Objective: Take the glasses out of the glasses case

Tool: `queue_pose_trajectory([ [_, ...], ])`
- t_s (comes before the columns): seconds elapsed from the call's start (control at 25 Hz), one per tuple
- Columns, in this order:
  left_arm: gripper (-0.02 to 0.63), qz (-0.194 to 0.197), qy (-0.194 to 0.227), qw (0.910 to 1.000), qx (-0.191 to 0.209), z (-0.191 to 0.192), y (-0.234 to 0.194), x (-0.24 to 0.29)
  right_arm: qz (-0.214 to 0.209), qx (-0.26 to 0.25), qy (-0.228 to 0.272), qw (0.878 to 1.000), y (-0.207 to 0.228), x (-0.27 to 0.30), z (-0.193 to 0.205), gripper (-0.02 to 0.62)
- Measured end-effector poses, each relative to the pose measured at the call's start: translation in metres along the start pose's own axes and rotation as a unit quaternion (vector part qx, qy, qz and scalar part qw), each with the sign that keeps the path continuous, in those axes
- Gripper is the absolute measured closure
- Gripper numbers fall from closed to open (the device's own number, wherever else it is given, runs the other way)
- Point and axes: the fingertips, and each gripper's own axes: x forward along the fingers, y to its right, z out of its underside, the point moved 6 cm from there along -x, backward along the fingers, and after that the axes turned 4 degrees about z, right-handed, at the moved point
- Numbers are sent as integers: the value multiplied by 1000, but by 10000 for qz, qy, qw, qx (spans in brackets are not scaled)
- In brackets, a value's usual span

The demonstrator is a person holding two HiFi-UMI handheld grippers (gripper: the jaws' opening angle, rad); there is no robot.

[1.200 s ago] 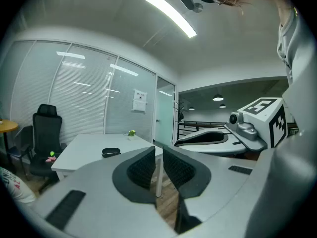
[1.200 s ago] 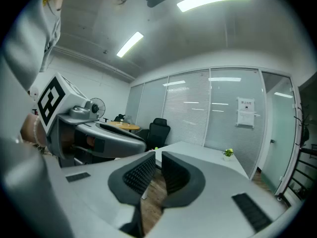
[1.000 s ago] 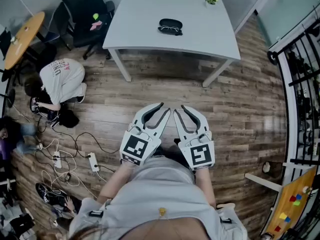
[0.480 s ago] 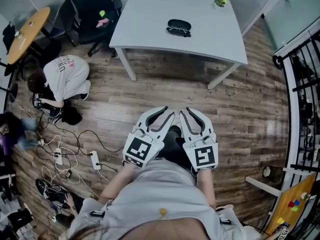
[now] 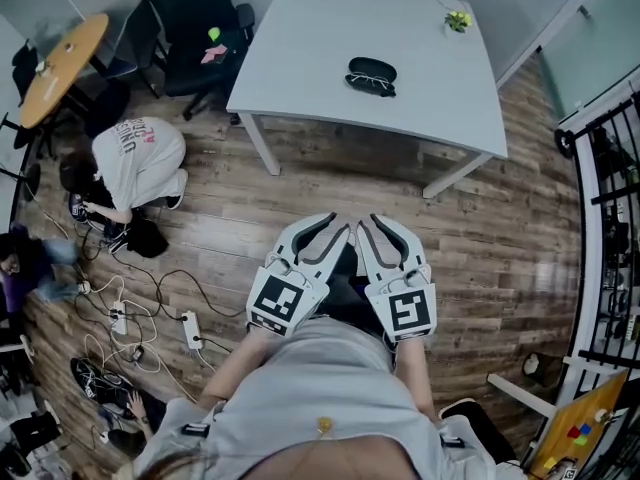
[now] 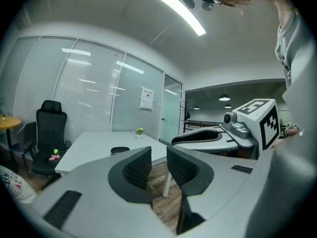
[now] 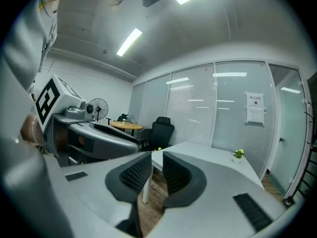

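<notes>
The case [image 5: 371,69] lies on the far half of the table [image 5: 300,58], glasses [image 5: 371,85] at its near edge; whether they sit inside it cannot be told. Both claws are held close to the person's body over the floor, well apart from the table. The left gripper [image 5: 333,222] and the right gripper [image 5: 368,222] each show a narrow gap with nothing in it. The left gripper view catches the case [image 6: 119,149] beyond its jaws; the right gripper view shows only the tabletop and a small plant [image 7: 239,153].
</notes>
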Motion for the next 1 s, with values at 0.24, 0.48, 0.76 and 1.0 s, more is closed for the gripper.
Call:
queue_pose_trajectory([
  [0.24, 509, -215, -16, 9998, -27, -16, -42, 28, -233, -81, 73, 9997, 26, 51, -16, 520],
  [0.48, 509, -320, -61, 9994, -99, -27, -71, 63, -415, -52, 90, 9991, 58, 88, -24, 520],
  [0.76, 509, -391, -114, 9991, -64, -44, -92, 109, -535, 76, 109, 9985, 103, 121, -23, 520],
  [1.0, 509, -439, -135, 9989, -22, -53, -105, 149, -575, 10, 154, 9982, 142, 143, -21, 520],
])
